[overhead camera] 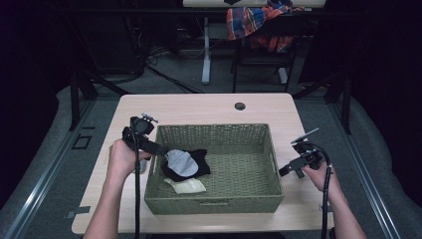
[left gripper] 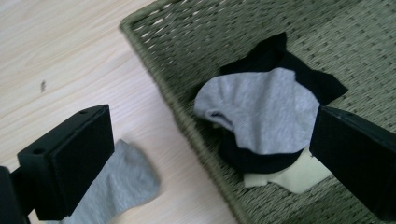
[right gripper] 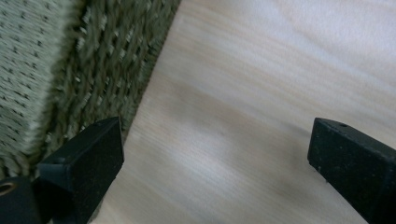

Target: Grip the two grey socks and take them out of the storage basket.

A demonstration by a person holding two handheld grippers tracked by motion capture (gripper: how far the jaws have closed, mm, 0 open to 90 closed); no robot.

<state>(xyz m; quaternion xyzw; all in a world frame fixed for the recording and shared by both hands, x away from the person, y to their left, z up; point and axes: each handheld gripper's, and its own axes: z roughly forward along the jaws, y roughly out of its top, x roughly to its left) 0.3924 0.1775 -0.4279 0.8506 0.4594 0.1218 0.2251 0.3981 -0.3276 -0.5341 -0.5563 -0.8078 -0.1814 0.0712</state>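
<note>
Socks are seen in two places: a grey sock [left gripper: 261,109] is draped over a black sock [left gripper: 280,60] and a pale yellow sock [left gripper: 292,177] in the left half of the woven basket [overhead camera: 259,201], near its left wall, and a second grey sock [left gripper: 123,182] is laid flat on the desk [overhead camera: 199,107] just outside that wall, towards the desk's left edge. The basket is set at the middle of the desk, closer to the near edge.

The left hand-held gripper [overhead camera: 160,148] is held at the basket's left rim, pointed towards the pile. In the left gripper view its jaws are spread wide and nothing is pinched between them; one jaw is seen over the sock on the desk, the other over the edge of the pile in the basket. No contact with either can be made out.

The right hand-held gripper [overhead camera: 284,171] is held beside the basket's right wall, over bare desk near the right edge. In the right gripper view its jaws are spread wide with only wood grain between them, and the basket's outer wall is seen just beside one jaw.
</note>
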